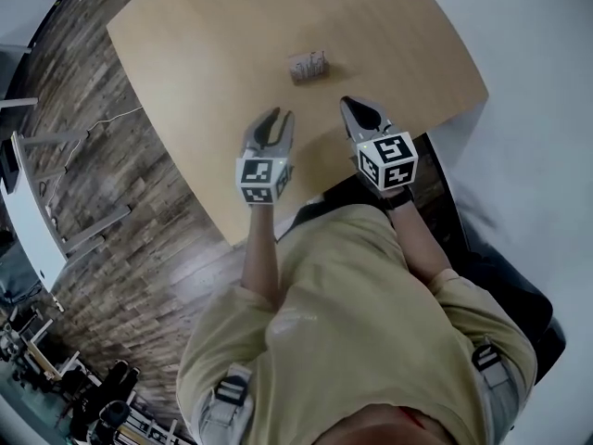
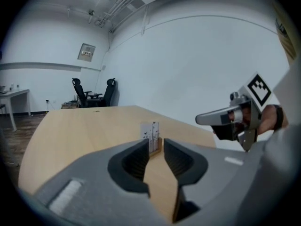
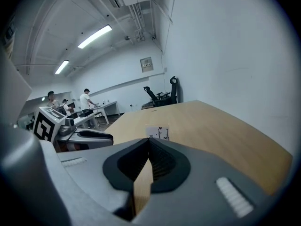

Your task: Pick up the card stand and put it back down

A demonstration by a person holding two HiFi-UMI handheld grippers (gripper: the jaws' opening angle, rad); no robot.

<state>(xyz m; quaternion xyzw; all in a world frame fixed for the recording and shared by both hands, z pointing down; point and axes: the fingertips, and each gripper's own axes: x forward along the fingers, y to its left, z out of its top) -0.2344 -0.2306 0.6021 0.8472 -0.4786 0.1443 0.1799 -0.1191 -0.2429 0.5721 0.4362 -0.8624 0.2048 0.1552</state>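
The card stand (image 1: 307, 66), a small wooden base with white printed cards upright in it, stands on the wooden table (image 1: 213, 35) beyond both grippers. My left gripper (image 1: 281, 115) hovers short of it and to its left, jaws a little apart with nothing between them. In the left gripper view the card stand (image 2: 151, 135) shows just past the gap of the left gripper (image 2: 155, 145). My right gripper (image 1: 350, 103) is near the stand's right side, jaws closed tip to tip and empty. In the right gripper view the card stand (image 3: 158, 133) lies ahead of the right gripper (image 3: 149, 141).
The table's near edge runs close to the person's body, with wood-plank floor (image 1: 111, 248) to the left. Two office chairs (image 2: 94, 92) stand past the table's far end. People stand at white desks (image 3: 87, 102) in the background. A white wall (image 3: 235, 55) runs along the table's right side.
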